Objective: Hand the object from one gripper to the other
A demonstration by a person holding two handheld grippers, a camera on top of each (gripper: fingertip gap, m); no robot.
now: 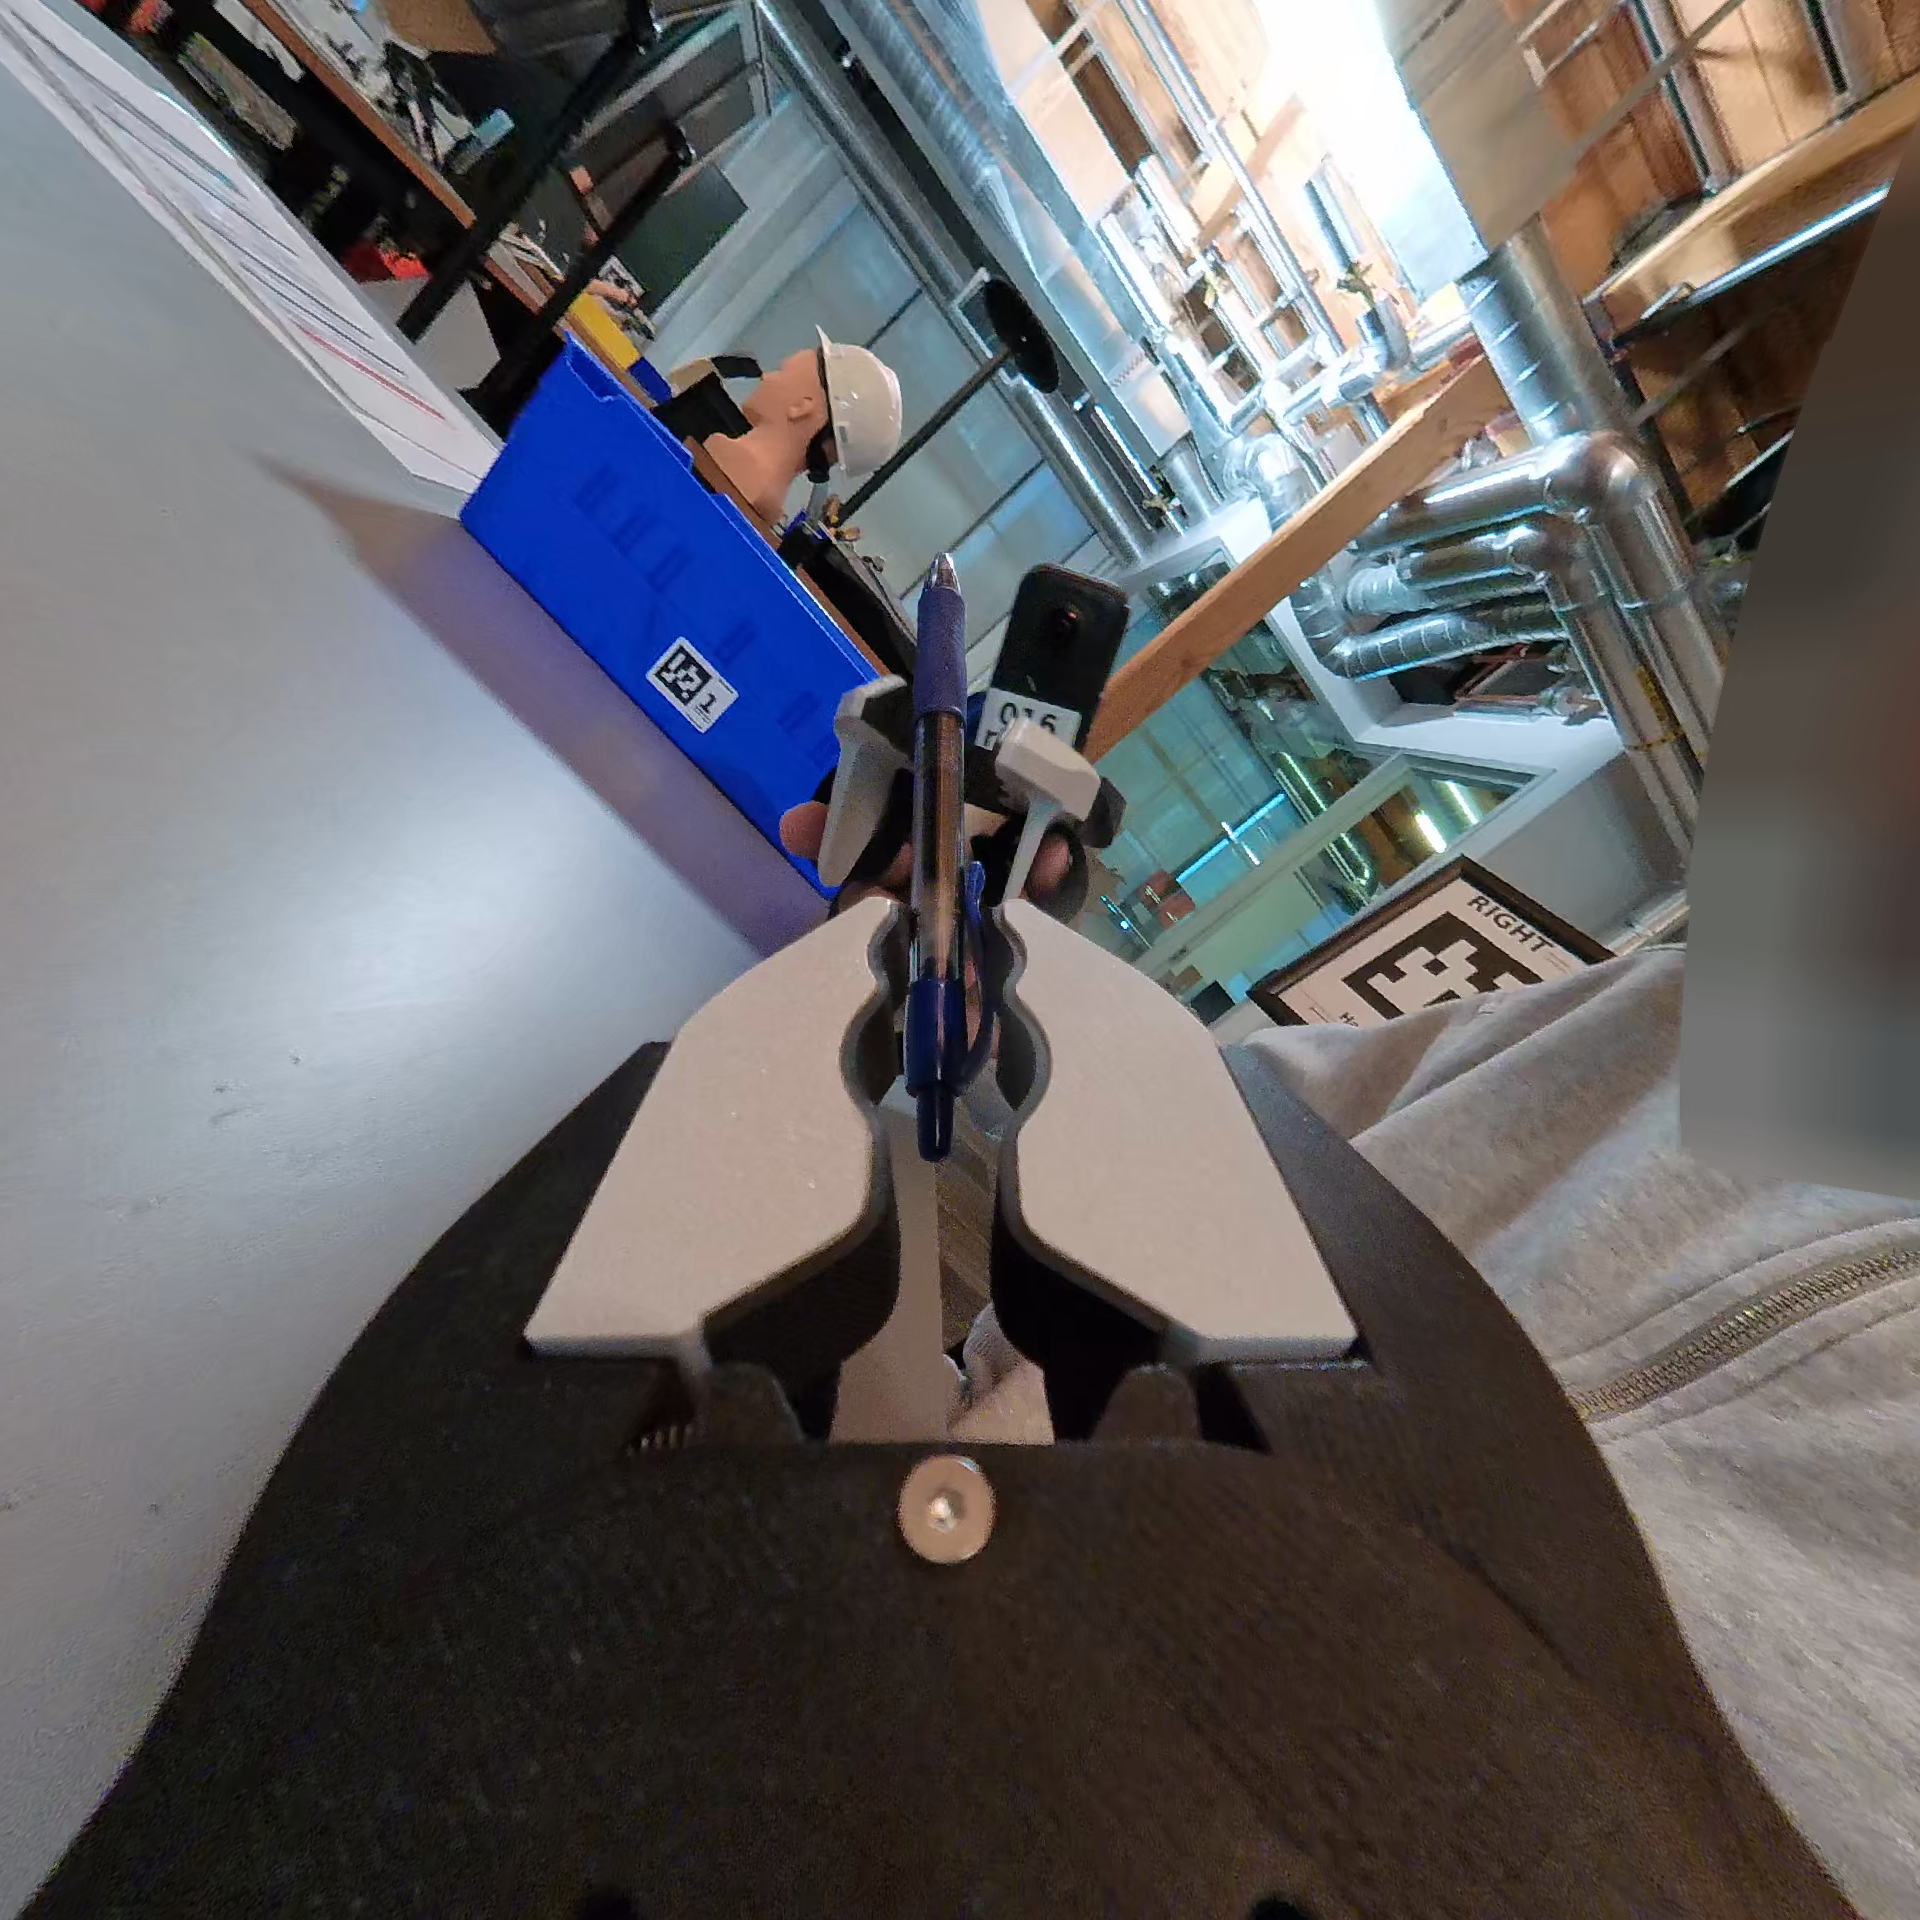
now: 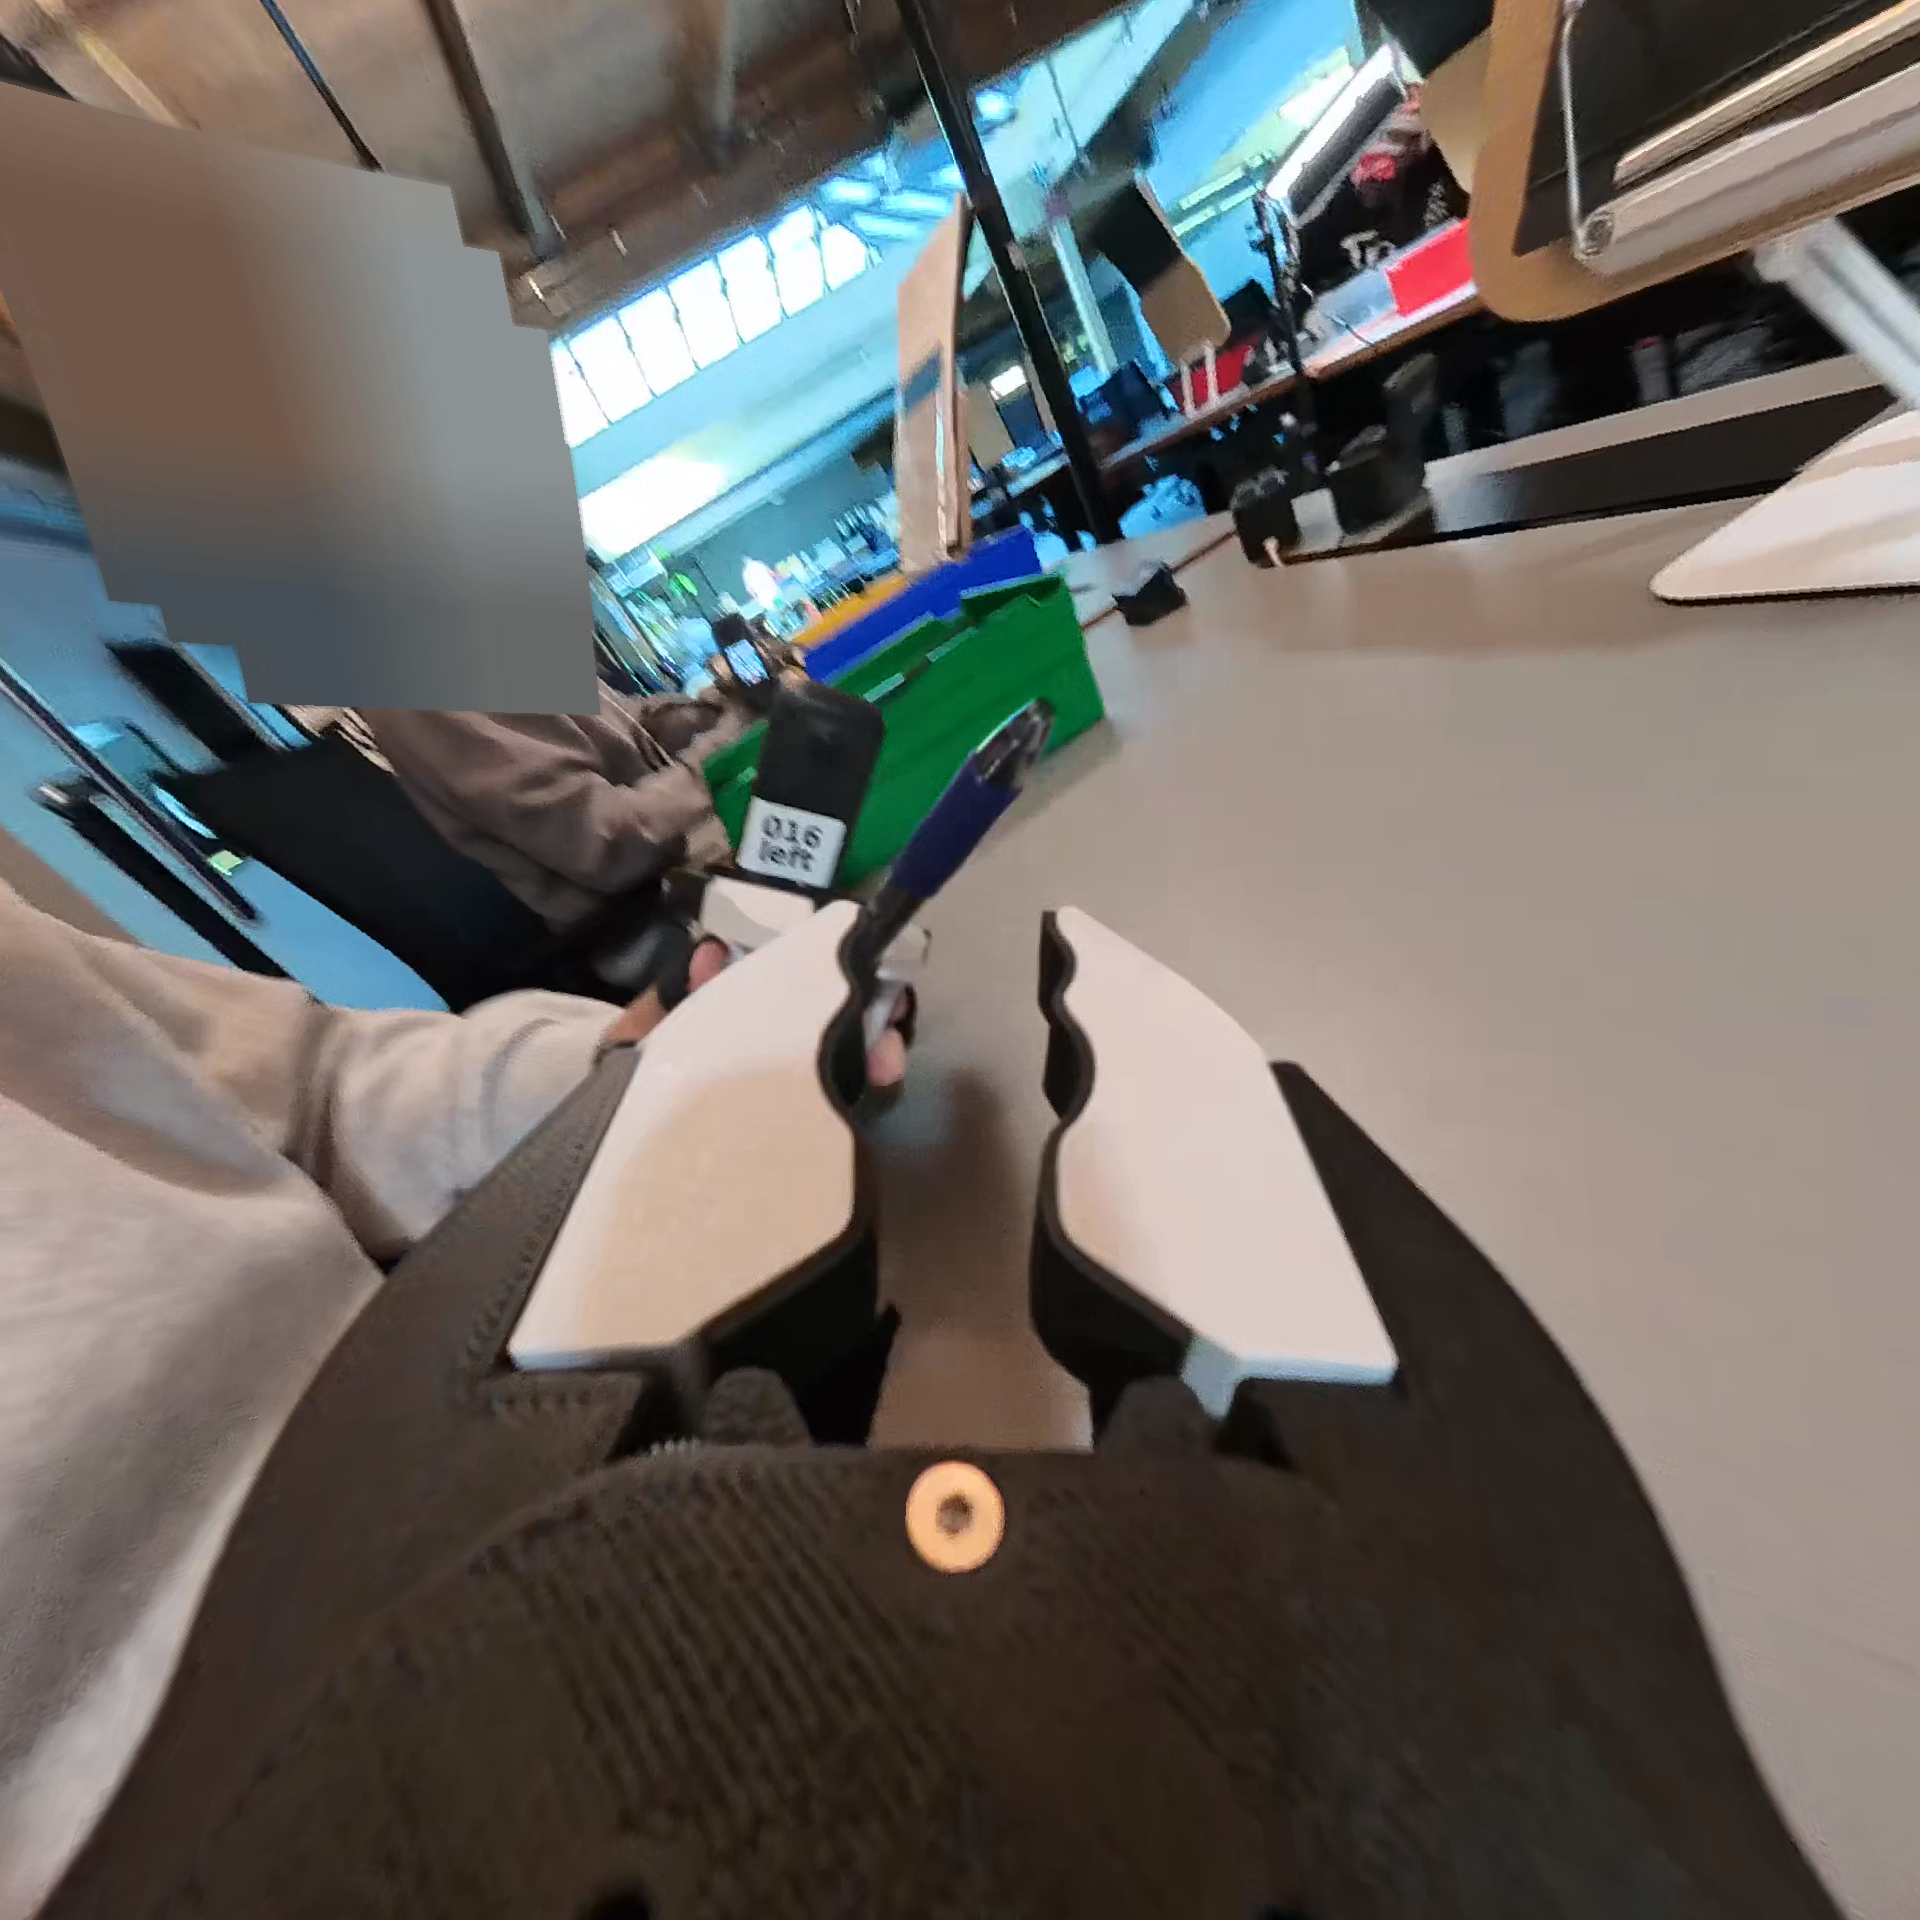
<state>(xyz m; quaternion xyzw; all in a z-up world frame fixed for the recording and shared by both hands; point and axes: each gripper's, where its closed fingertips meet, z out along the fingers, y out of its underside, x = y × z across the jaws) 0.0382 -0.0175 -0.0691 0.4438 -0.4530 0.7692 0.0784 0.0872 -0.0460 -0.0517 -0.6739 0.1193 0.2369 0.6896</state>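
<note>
Left gripper (image 1: 943, 971): its grey, scalloped fingers (image 1: 748, 1122) are clamping the lower barrel of a blue pen (image 1: 938, 821), which is standing clear-bodied with a ribbed rubber grip and metal tip uppermost. Right gripper (image 2: 951, 930): its white fingers are standing apart, gripping nothing. Beyond, the smooth grey table (image 2: 1455, 883) is carrying a blue bin (image 1: 644, 582) and a green bin (image 2: 977, 686). The pen's lower end is lying hidden behind the right gripper's finger in the right wrist view; the far background is blurring.

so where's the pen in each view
Left wrist view: pen at centre, upright, clamped in the left gripper.
Right wrist view: pen above centre, slanting up right from the far left gripper.
Shared landmark: blue bin.
</note>
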